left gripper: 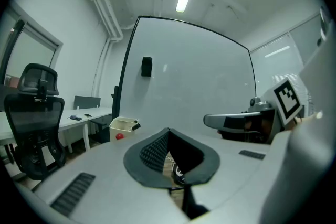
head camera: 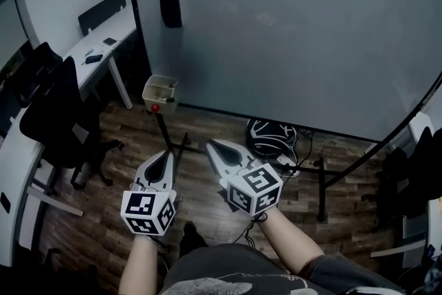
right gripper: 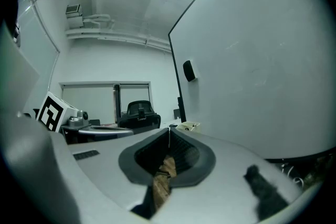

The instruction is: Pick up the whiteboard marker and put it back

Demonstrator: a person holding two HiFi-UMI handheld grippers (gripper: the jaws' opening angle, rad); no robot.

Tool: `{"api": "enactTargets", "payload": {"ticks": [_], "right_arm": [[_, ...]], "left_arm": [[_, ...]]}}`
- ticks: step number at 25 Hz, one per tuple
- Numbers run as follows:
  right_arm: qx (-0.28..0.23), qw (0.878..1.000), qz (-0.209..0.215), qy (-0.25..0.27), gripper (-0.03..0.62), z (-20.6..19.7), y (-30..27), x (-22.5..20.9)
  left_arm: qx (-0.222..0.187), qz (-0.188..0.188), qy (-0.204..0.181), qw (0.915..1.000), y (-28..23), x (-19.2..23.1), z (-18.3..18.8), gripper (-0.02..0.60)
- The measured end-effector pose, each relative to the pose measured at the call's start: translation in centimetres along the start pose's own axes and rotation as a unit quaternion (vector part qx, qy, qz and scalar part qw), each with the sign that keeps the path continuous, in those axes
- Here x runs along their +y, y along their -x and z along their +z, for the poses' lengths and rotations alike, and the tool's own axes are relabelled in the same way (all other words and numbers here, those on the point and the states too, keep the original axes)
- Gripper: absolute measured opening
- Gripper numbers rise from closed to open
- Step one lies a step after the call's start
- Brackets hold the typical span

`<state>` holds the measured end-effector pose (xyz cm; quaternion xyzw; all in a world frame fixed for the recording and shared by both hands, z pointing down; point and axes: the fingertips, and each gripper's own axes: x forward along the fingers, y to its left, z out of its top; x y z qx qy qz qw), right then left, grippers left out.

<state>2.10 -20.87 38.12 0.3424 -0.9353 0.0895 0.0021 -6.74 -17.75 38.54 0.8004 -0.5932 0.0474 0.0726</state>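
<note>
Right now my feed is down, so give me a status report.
Left gripper, right gripper shut, empty. Marker apparently in cream box beside whiteboard, untouched. Path to box looks open.

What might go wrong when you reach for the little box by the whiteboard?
Both the left hand-held gripper and the right hand-held gripper are shut and empty; reaching in like that would probably just shove the box. The box is small and sits at the whiteboard's bottom corner, so a bump might knock it off. The stand's foot crosses the floor and may trip someone stepping closer.
</note>
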Motion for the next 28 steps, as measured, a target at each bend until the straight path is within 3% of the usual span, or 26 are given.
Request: {"api": "enactTargets", "payload": {"ticks": [14, 28], "right_arm": [[0.02, 0.999, -0.023, -0.022, 0.023, -3.4, 9.9, 1.8], [0.017, 0.999, -0.026, -0.02, 0.023, -4.1, 13.1, 3.5]], "left_arm": [[0.02, -0.019, -0.005, 0.9996, 5.8, -7.9, -2.9, 0.014], [0.017, -0.02, -0.004, 0.9996, 8.4, -9.6, -3.6, 0.014]]}}
